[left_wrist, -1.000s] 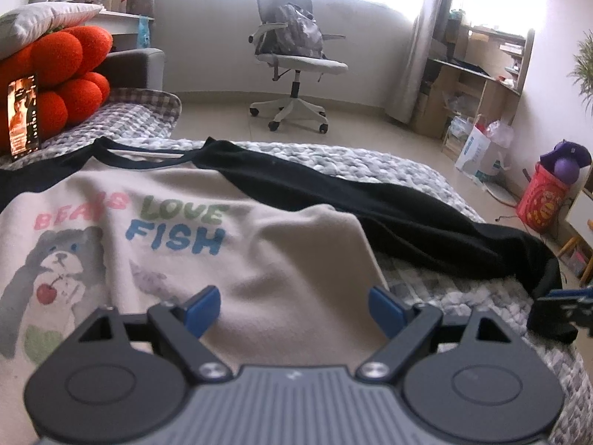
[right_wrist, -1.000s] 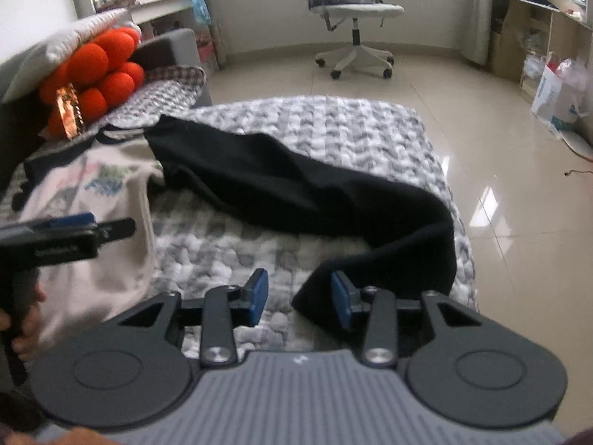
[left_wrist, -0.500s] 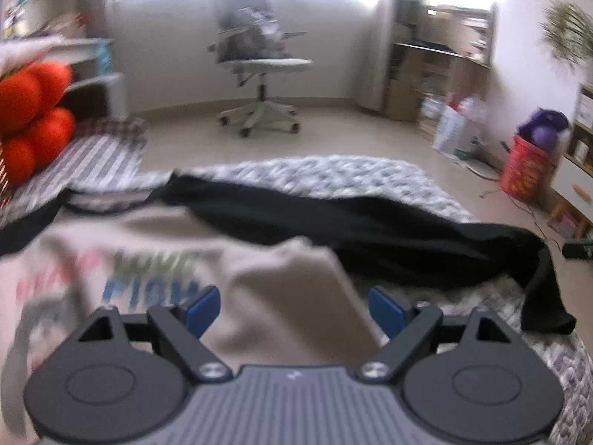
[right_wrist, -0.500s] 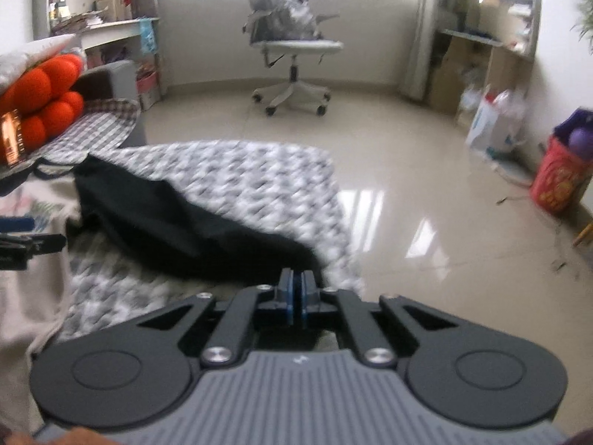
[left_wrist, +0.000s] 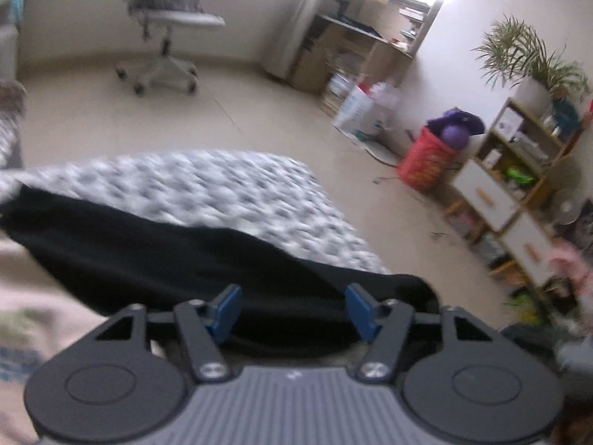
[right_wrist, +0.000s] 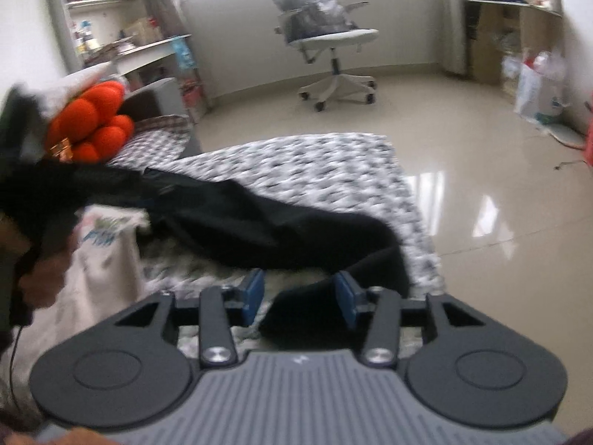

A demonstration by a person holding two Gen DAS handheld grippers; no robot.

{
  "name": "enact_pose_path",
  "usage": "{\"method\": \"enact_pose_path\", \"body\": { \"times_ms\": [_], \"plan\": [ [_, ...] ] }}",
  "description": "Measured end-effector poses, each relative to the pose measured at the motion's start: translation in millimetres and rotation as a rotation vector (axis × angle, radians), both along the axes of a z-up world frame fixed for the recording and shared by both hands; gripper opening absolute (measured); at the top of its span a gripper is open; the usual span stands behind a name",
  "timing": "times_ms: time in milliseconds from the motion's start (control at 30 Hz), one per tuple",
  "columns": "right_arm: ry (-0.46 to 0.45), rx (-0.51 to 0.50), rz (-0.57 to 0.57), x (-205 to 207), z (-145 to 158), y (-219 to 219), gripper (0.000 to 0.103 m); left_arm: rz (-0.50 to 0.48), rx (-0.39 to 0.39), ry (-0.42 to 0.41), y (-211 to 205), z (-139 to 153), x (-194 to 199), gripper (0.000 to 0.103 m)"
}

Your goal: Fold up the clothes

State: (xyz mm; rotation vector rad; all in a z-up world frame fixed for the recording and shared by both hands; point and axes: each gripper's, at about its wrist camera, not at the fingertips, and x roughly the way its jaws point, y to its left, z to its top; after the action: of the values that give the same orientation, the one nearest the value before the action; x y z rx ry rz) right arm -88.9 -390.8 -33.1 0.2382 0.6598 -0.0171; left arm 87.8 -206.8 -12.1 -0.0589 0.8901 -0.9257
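Note:
The shirt has a cream printed body [right_wrist: 100,237] and long black sleeves, and it lies on a knitted blanket. One black sleeve [left_wrist: 166,256] runs across the left wrist view. My left gripper [left_wrist: 292,311] hovers over it with jaws closing; the cloth sits under and between the blue pads, which do not press on it. In the right wrist view the same sleeve [right_wrist: 259,230] ends in a cuff at my right gripper [right_wrist: 300,296]. Its jaws are opening, with the cuff between the pads but not pinched. The picture is blurred.
The grey-and-white blanket [right_wrist: 315,170] ends at a glossy tiled floor on the right. An orange ball cushion [right_wrist: 92,118] sits at the far left, and an office chair [right_wrist: 326,37] stands behind. A red basket [left_wrist: 426,163] and a shelf unit [left_wrist: 511,193] stand at the right wall. A hand [right_wrist: 40,278] holds the other tool.
The left view has swung right, from the cream printed body to the black sleeve, and its jaws have narrowed. The right gripper snapped shut at the cuff, then opened again.

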Motion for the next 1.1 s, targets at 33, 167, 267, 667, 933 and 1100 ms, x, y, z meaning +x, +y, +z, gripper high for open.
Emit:
{"method": "enact_pose_path", "body": {
  "times_ms": [33,167,267,667,933,1100],
  "plan": [
    [-0.002,0.000,0.017,-1,-2,5,0.047,-0.006,-0.006,0.020,-6,-4,1,0.059],
    [0.011,-0.002,0.076,0,-15,19,0.047,-0.005,-0.026,0.103,-29,-18,8,0.053],
    [0.035,-0.010,0.086,3,-27,22,0.047,0.002,-0.032,0.142,-44,-27,12,0.043],
    [-0.067,-0.067,-0.096,-12,-19,-23,0.001,0.087,-0.120,0.129,-57,-22,14,0.001],
    [-0.127,-0.084,-0.268,-1,1,-86,0.001,0.119,-0.143,0.102,-73,-9,30,0.001],
    [-0.094,-0.052,-0.343,23,-6,-125,0.001,0.120,-0.125,0.075,-96,-8,36,0.000]
  ]
}}
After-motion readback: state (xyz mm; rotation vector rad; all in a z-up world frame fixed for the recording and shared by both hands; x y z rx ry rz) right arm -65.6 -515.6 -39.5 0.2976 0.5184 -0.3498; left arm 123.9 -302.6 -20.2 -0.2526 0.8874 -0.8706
